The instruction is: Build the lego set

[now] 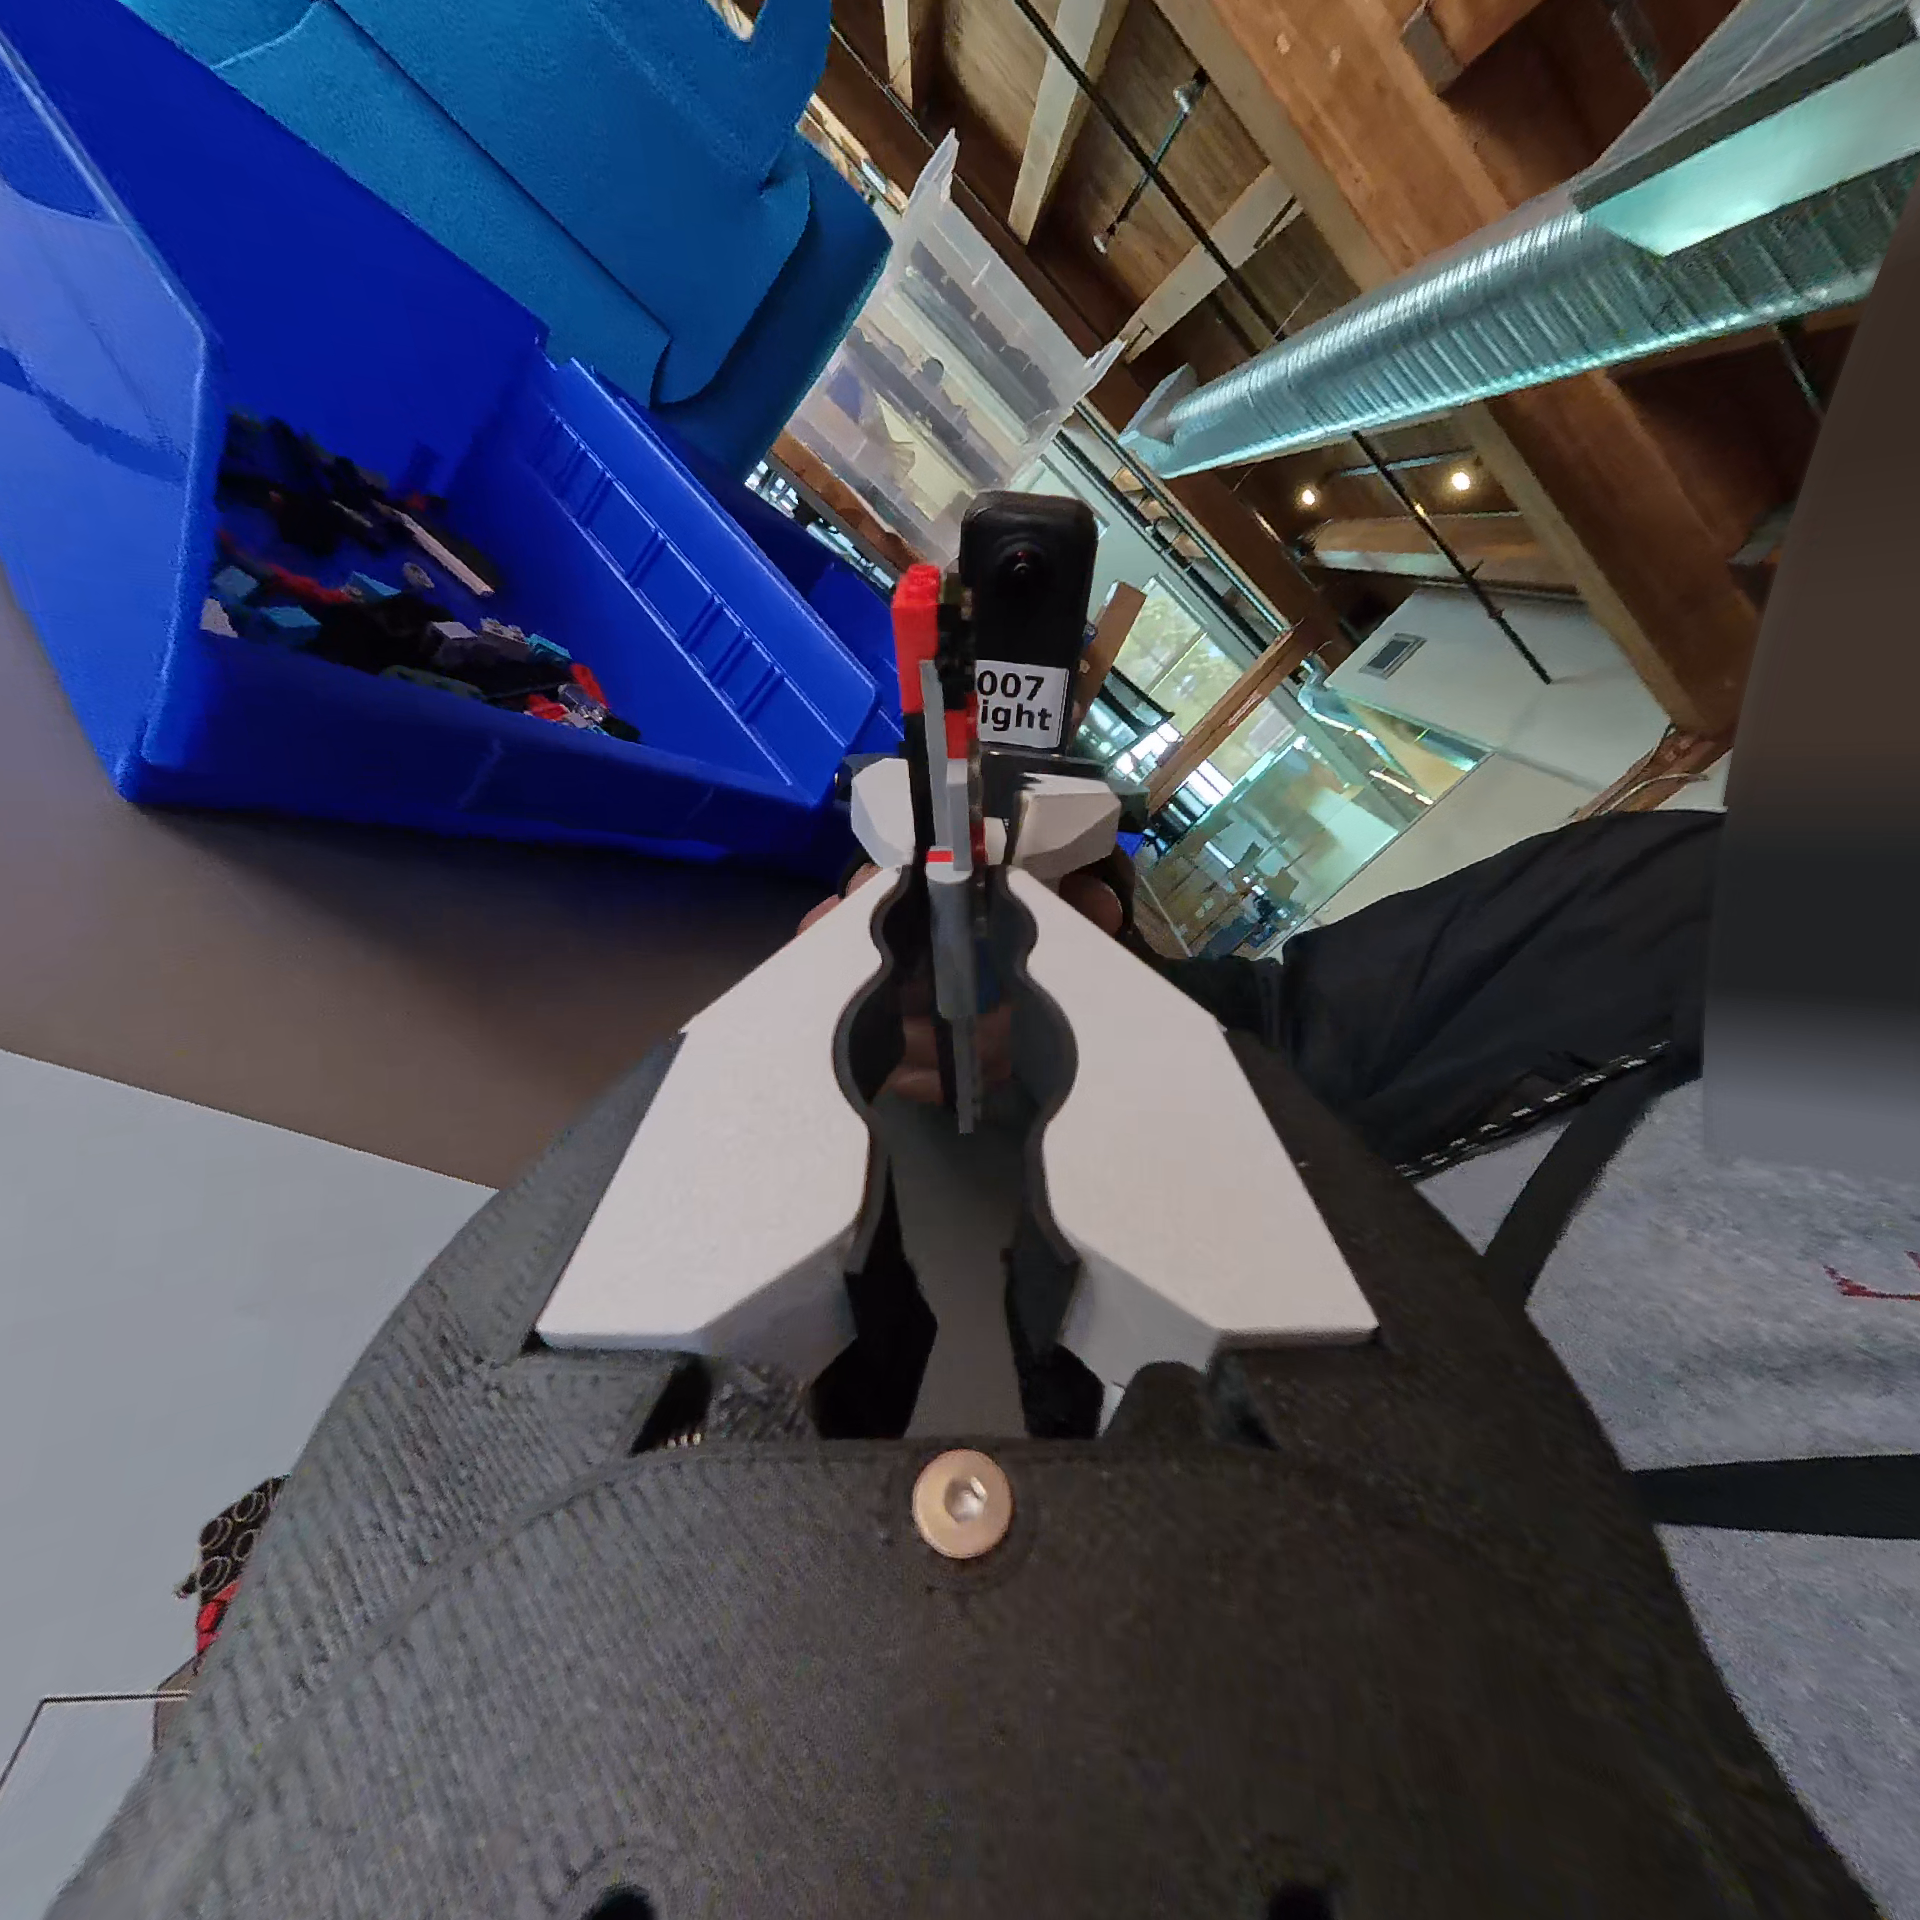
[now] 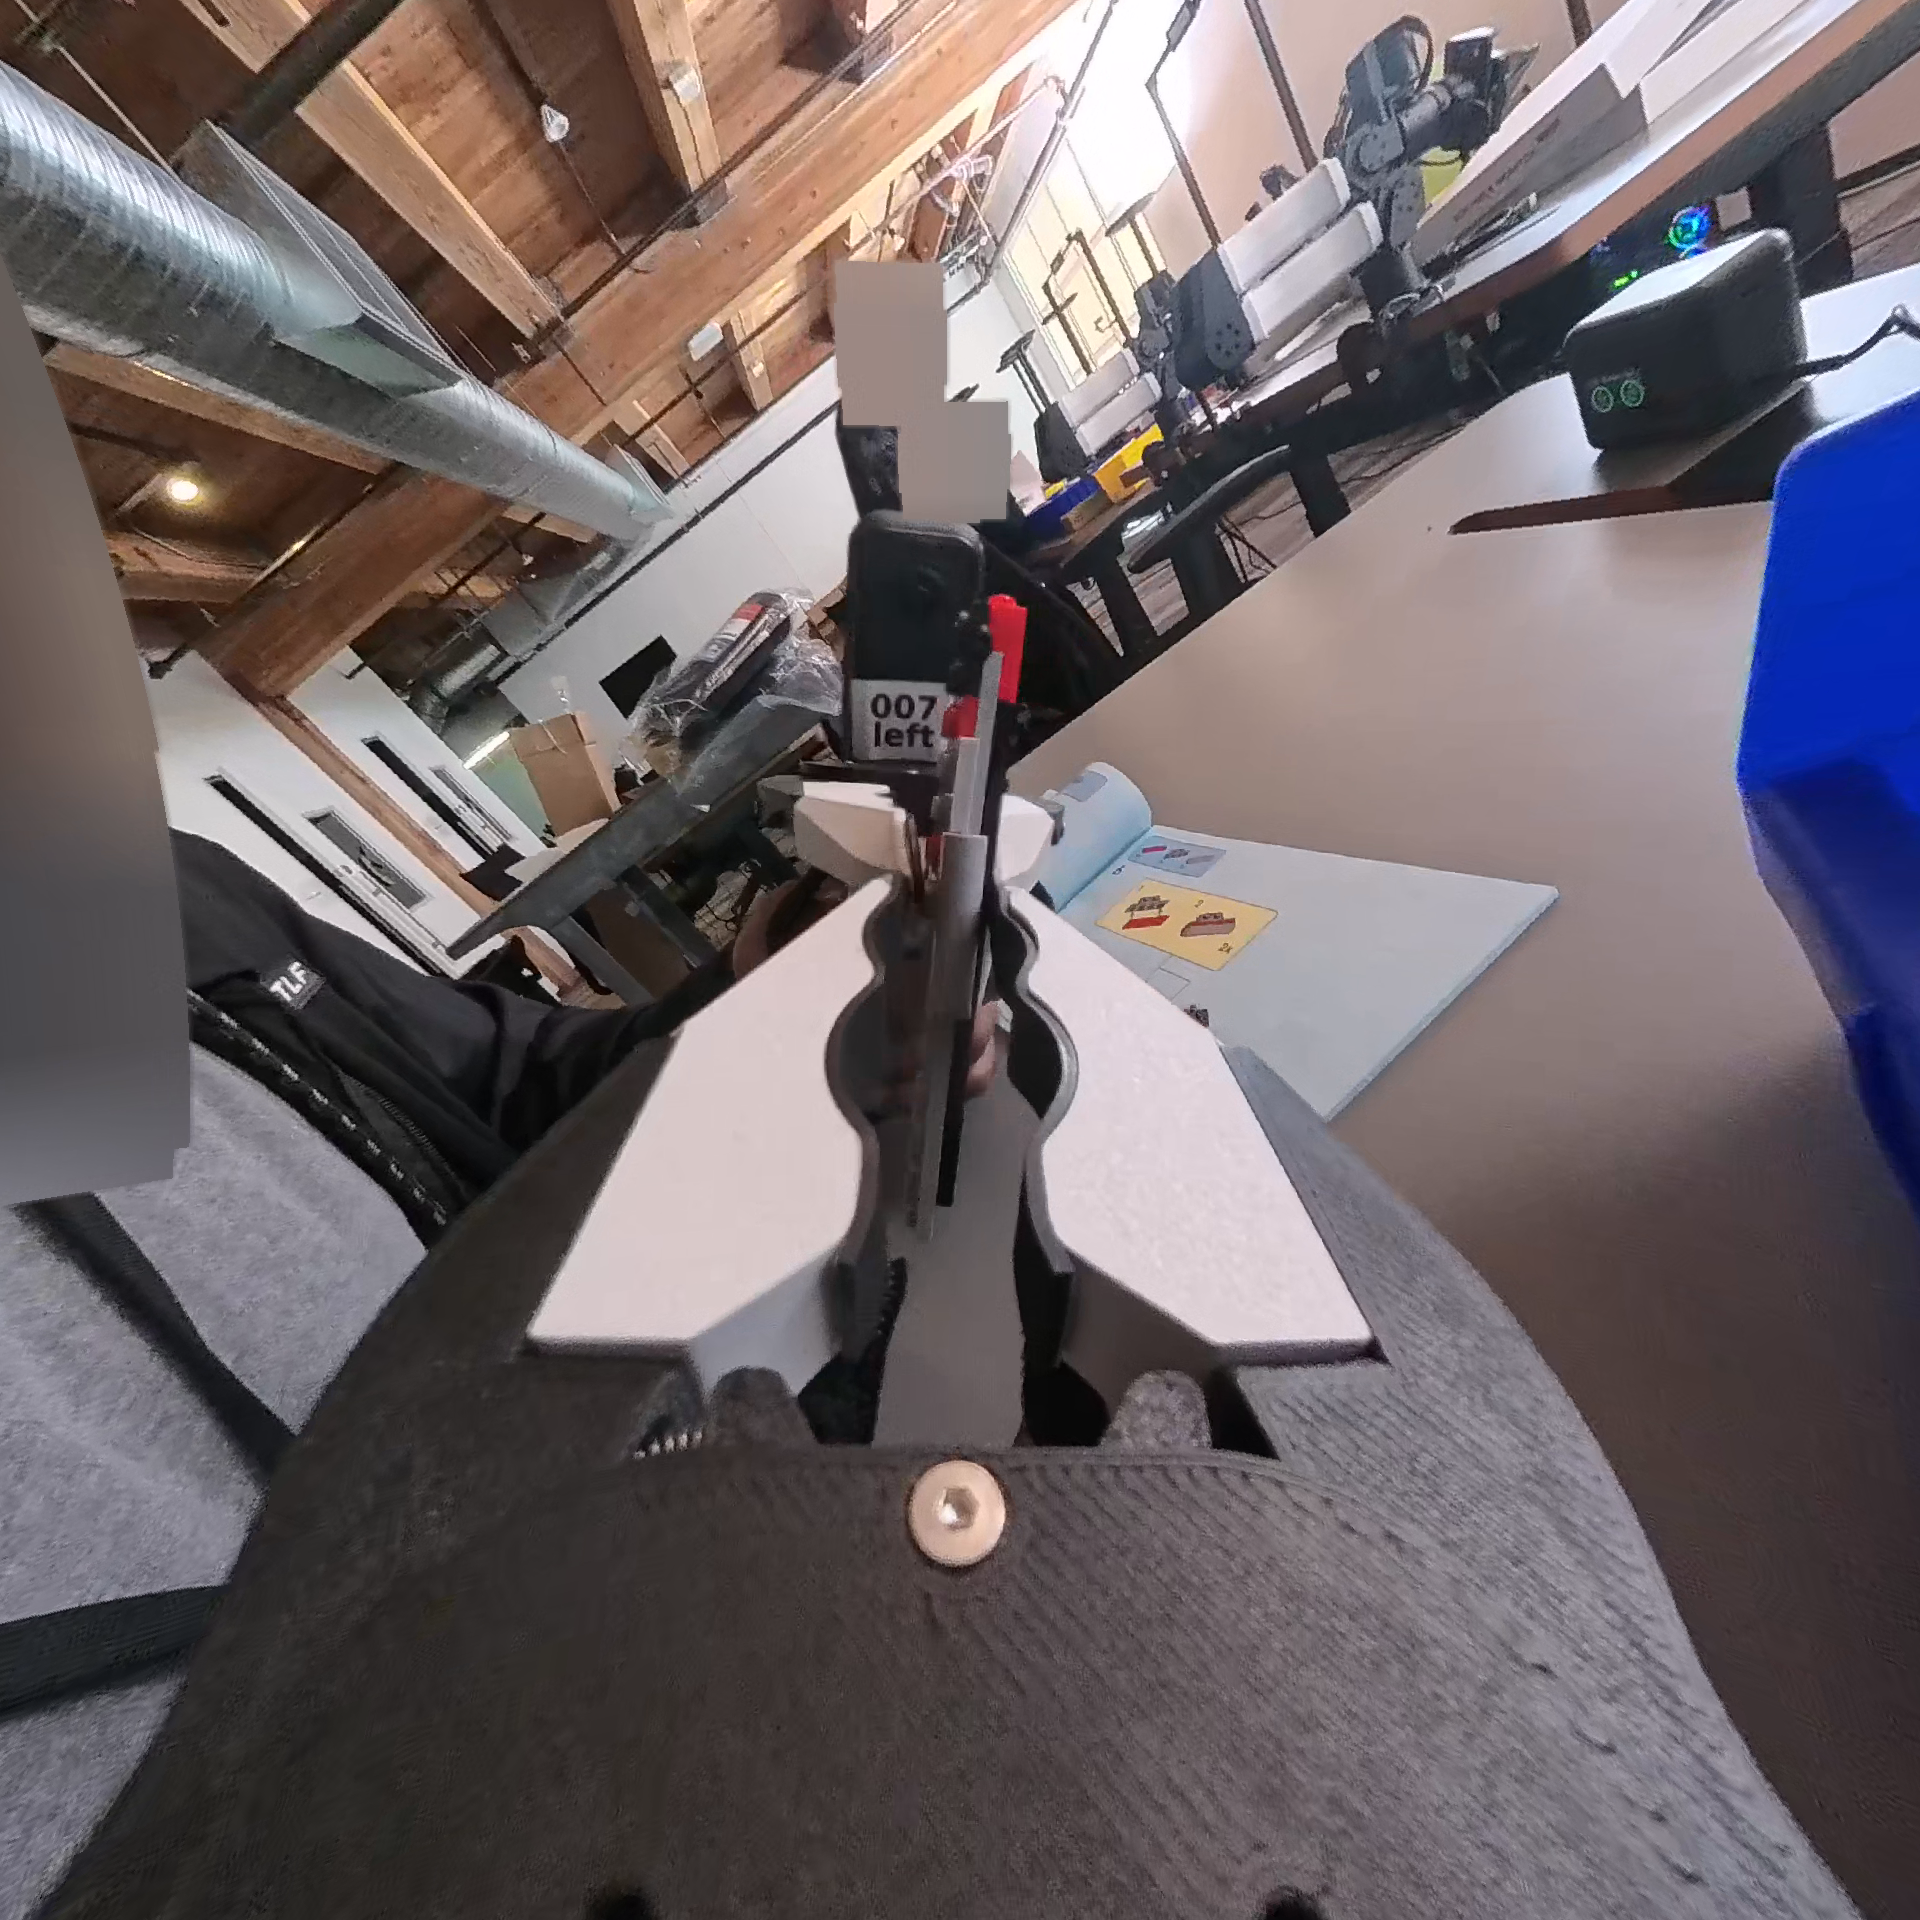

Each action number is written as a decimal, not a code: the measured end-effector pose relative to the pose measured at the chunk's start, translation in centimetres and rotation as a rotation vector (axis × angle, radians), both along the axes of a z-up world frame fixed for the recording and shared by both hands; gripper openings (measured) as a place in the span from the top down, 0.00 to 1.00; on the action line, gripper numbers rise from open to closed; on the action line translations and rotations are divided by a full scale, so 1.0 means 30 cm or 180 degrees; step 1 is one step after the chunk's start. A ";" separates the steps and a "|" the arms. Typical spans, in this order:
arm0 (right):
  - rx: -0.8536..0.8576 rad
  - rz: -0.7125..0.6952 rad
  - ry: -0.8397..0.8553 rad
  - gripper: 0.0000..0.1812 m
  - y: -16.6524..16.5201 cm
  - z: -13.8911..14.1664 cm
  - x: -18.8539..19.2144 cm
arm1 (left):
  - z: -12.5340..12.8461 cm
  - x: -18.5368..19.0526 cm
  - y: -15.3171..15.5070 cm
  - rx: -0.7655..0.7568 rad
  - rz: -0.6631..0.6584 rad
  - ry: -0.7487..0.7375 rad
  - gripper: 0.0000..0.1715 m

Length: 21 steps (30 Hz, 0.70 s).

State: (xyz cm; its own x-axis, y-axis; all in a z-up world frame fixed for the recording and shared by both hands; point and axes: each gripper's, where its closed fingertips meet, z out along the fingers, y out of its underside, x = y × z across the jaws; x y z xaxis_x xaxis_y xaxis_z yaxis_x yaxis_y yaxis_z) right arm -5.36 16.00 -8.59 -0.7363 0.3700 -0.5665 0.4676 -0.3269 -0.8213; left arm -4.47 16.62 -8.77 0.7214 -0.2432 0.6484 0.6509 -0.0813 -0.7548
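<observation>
In the blue bin [image 1: 436, 343] lie loose bricks [image 1: 416, 613]; each gripper [image 1: 951, 904] pinches the build [image 1: 951, 790].

We see the left claw [image 1: 951, 904] with matt white plastic fingers [image 1: 769, 1164] on a rough, ribbed dark body fixed by a shiny metal screw [image 1: 961, 1503]; the right claw [image 2: 951, 904] looks the same. The lego assembly [image 1: 951, 831] between them is smooth hard plastic in grey, red and black. The blue bin [image 1: 623, 644] is glossy plastic. The tabletop [image 2: 1455, 748] is smooth and matt brown, and the instruction booklet [image 2: 1299, 966] on it is printed paper. Overhead, the duct [image 1: 1455, 322] is ribbed bright metal under wooden beams [image 2: 468, 208].
</observation>
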 end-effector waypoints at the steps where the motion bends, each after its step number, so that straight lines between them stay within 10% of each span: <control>1: -0.0016 -0.0009 0.0009 0.91 0.001 0.002 -0.001 | 0.001 0.002 0.001 -0.0001 0.0004 0.0027 0.93; 21: -0.0169 0.0056 0.0138 0.92 -0.006 0.024 0.022 | 0.026 0.023 -0.006 0.0093 -0.0044 0.0207 0.94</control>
State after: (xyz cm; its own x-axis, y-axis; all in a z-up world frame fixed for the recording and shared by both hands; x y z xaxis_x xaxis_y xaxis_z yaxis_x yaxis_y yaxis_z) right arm -4.69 15.81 -7.88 -0.7667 0.3271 -0.5525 0.4380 -0.3627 -0.8226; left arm -3.77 16.43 -8.00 0.7583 -0.2715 0.5927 0.5993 -0.0674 -0.7977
